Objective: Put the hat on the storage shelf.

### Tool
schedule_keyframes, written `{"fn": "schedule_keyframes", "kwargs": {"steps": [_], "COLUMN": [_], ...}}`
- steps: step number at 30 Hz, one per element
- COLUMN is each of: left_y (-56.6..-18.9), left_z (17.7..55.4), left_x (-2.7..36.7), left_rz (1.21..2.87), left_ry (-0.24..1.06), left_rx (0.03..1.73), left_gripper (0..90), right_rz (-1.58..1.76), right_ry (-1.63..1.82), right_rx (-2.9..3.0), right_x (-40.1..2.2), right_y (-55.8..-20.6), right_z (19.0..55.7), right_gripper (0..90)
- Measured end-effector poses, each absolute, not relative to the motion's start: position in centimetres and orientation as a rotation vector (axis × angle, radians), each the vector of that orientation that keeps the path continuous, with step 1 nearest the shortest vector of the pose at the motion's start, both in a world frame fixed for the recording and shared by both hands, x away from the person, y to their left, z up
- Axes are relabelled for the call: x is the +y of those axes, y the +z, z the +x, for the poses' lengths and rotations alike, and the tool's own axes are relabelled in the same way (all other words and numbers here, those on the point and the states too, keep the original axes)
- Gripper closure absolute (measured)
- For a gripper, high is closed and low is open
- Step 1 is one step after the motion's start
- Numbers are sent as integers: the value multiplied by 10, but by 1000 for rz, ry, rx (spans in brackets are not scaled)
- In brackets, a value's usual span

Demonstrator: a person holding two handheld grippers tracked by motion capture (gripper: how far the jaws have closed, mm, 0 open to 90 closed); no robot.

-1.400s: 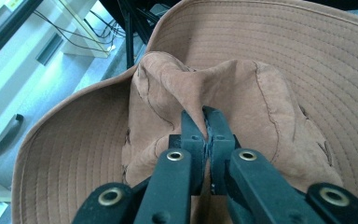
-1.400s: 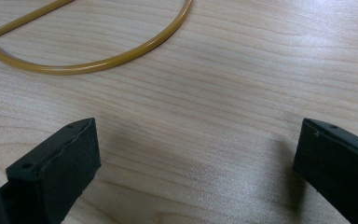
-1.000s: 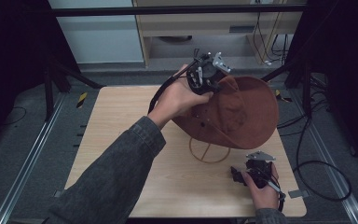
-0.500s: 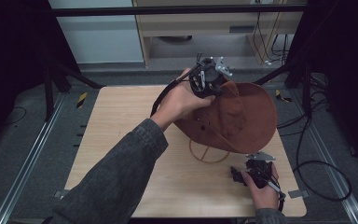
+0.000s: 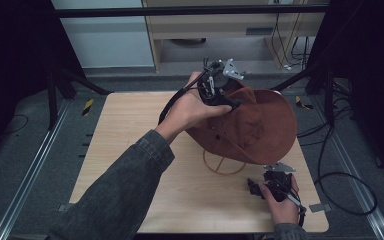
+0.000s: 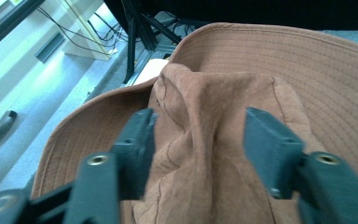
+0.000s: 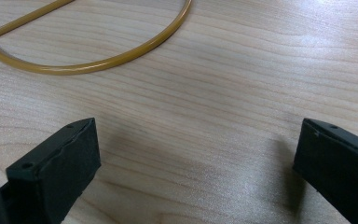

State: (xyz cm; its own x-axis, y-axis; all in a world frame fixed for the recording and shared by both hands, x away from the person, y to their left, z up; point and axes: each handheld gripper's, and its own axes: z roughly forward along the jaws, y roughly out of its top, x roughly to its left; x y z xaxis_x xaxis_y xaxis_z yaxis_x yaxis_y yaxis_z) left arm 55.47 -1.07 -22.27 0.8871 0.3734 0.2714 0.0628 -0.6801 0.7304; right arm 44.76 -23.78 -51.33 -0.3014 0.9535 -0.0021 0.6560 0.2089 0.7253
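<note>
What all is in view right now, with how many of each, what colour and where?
hat: one, brown, wide brim, on a stand over the right half of the table, crown creased.
stand ring: one, gold wire, flat on the table under the hat.
table: one, light wood, centre of the high view.
shelf unit: one, beige, beyond the far edge of the table.
cables: several, black, on the floor at right.
left hand-held gripper: one, black; its jaws have just been opening, the hat's creased crown between them, right pad clear of the cloth.
right hand-held gripper: one, black, jaws wide apart over bare table near the ring.
sleeve: one, dark grey, left forearm.
</note>
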Motion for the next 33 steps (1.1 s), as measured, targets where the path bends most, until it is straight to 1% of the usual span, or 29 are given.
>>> {"fn": "schedule_keyframes", "kwargs": {"steps": [1, 2, 3, 7, 8, 12, 21, 24, 25, 26, 29, 30, 33], "left_y": [-222, -222, -221, -216, -214, -209, -204, -210, -215, -215, -223, -229, -233], "left_z": [554, 553, 552, 546, 545, 539, 525, 522, 518, 518, 511, 506, 501], "left_x": [-10, -10, -10, -5, -3, 14, 71, 90, 102, 102, 119, 130, 142], "left_rz": [2279, 2273, 2264, 2234, 2230, 2202, 2151, 2144, 2148, 2148, 2138, 2121, 2107], "left_ry": [523, 522, 513, 492, 495, 498, 540, 543, 550, 550, 550, 554, 550], "left_rx": [308, 306, 309, 313, 317, 349, 402, 420, 432, 432, 440, 451, 461], "left_gripper": [337, 337, 310, 171, 171, 123, 93, 91, 89, 87, 84, 83, 82], "right_rz": [1490, 1490, 1491, 1490, 1490, 1490, 1492, 1493, 1493, 1493, 1498, 1497, 1498], "right_ry": [872, 872, 872, 872, 872, 872, 871, 869, 870, 869, 871, 871, 871], "right_rx": [2035, 2035, 2035, 2035, 2035, 2035, 2033, 2033, 2033, 2033, 2033, 2033, 2033], "right_x": [-238, -238, -238, -238, -238, -238, -237, -237, -237, -237, -237, -237, -237], "right_y": [-513, -513, -513, -513, -513, -513, -513, -513, -513, -513, -513, -513, -513], "right_z": [448, 448, 448, 448, 448, 448, 447, 447, 447, 447, 447, 447, 447], "right_gripper": [4, 4, 4, 4, 4, 4, 4, 4, 4, 4, 4, 4, 4]}}
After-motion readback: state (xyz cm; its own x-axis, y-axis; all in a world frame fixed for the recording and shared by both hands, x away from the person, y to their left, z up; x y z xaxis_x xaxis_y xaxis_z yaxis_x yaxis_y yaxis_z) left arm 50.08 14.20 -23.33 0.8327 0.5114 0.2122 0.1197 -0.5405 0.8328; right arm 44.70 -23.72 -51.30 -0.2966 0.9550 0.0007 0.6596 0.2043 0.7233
